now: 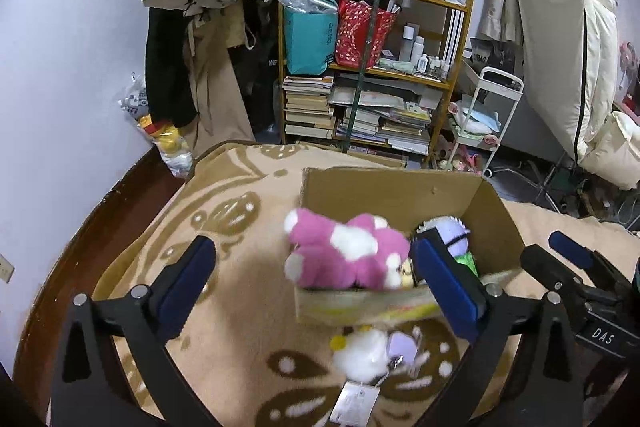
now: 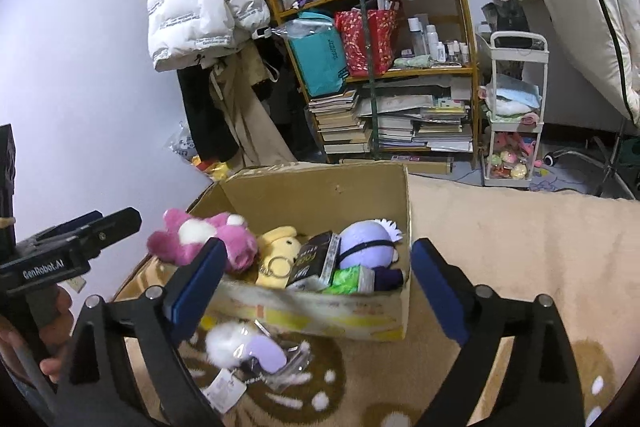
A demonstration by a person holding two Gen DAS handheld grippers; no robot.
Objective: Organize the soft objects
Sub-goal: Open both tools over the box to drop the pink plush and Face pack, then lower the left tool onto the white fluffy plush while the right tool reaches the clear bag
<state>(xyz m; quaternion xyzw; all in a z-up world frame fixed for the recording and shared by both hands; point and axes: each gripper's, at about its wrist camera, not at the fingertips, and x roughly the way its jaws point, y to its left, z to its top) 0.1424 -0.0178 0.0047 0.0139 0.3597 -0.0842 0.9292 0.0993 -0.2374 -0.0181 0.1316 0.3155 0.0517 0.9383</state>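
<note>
A cardboard box (image 1: 392, 187) (image 2: 316, 191) stands on the patterned blanket. A pink and white plush (image 1: 348, 251) (image 2: 208, 239) lies over its left rim. Inside are a yellow plush (image 2: 278, 255), a lavender round plush (image 1: 454, 233) (image 2: 368, 243), a dark packet (image 2: 314, 259) and a green item (image 2: 348, 277). A white fluffy plush with a lilac part and a tag (image 1: 366, 351) (image 2: 240, 347) lies on the blanket in front of the box. My left gripper (image 1: 316, 291) is open and empty above it. My right gripper (image 2: 316, 291) is open and empty before the box.
A wooden shelf (image 1: 372, 67) (image 2: 384, 67) with books, bags and bottles stands behind the bed. A white trolley (image 1: 484, 119) (image 2: 516, 115) is to its right. Coats hang on the left wall. A dark wooden bed edge (image 1: 80, 227) runs on the left.
</note>
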